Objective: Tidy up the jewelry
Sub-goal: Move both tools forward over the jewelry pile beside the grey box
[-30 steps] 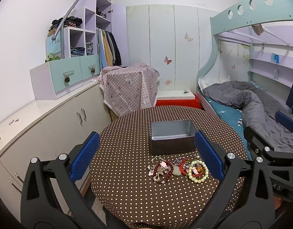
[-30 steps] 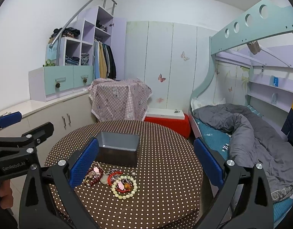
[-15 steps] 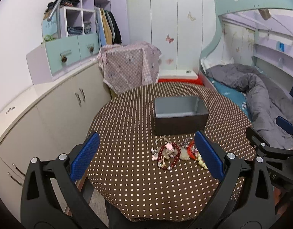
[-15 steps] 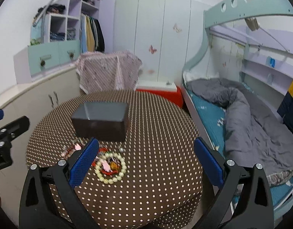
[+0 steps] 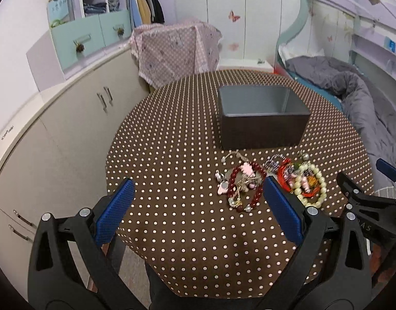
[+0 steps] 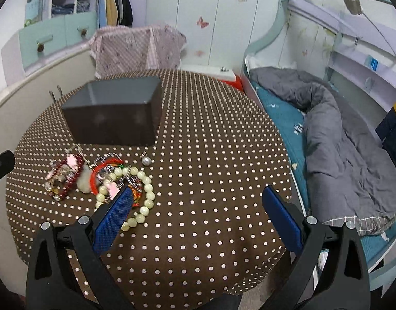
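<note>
From the left wrist, the left gripper (image 5: 196, 199) has dropped closer to the round polka-dot table (image 5: 172, 134) than a second ago, jaws spread wide and empty; the approach looks under way, nothing yet lifted. One grey box (image 5: 262, 115) stands open and empty just behind the jewelry pile (image 5: 270, 180), where I count one dark red bead bracelet (image 5: 245, 180), one pale bead bracelet (image 5: 313, 183) and one red bangle (image 5: 284, 174), the rest tangled. From the right wrist, the right gripper (image 6: 196, 206) has likewise descended, released, its left finger (image 6: 112, 222) overlapping the pale bracelet, with one loose silver bead (image 6: 145, 160) apart.
</note>
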Motion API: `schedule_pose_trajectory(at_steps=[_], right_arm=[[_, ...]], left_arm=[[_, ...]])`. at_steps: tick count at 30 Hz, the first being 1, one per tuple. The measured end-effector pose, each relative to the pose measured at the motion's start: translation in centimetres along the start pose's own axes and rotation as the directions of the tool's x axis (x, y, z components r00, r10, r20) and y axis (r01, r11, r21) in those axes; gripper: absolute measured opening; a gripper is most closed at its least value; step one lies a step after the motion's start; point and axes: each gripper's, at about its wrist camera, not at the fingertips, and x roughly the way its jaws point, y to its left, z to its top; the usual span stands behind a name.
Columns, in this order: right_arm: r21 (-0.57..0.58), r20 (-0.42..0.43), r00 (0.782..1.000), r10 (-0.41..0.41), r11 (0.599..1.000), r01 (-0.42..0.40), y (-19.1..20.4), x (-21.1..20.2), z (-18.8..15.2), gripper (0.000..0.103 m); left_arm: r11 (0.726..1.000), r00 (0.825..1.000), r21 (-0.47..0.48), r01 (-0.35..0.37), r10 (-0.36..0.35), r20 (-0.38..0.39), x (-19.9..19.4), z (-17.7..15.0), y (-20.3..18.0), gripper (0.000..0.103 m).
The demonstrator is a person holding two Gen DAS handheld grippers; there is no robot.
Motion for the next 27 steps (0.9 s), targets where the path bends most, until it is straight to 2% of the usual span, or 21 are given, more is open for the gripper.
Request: schedule_pose_trajectory(at_steps=[9,13,17,20,23,27], right_arm=[[-0.017,-0.08,0.997,0.004,1.0,-0.005,0.3,2.8,-0.2,0.095],[-0.034,-0.098,0.995,-0.023,0.999,0.02,0.1,3.7,-0.2,0.095],[-0.049,-0.1,0.994,-0.05,0.998,0.045,0.0,4.5,0.1,0.095],[-0.06,-0.093,0.994,-0.049,0.997,0.044,-0.1,4.7,0.1,0.095],[-0.068,-0.088,0.995,-0.045,0.997,0.04,-0.1,4.9,0.1,0.095],[-0.066,-0.094,0.995,-0.032,0.997,0.026,-0.2,5.0,0.1,0.095]], left_arm=[[1.0,0.995,0.003,0.021,-0.021,-0.098,3.3,-0.1,0.1,0.097],[0.998,0.99,-0.004,0.057,-0.057,-0.13,4.4,-0.1,0.2,0.097],[0.997,0.984,0.015,0.079,-0.076,-0.159,5.5,-0.5,-0.2,0.097],[0.995,0.98,-0.001,0.096,-0.095,-0.174,6.1,-0.7,-0.2,0.096],[0.996,0.978,-0.012,0.092,-0.092,-0.186,6.8,-0.7,0.0,0.091],[0.994,0.971,-0.007,0.111,-0.11,-0.213,7.2,-0.8,0.1,0.091]])
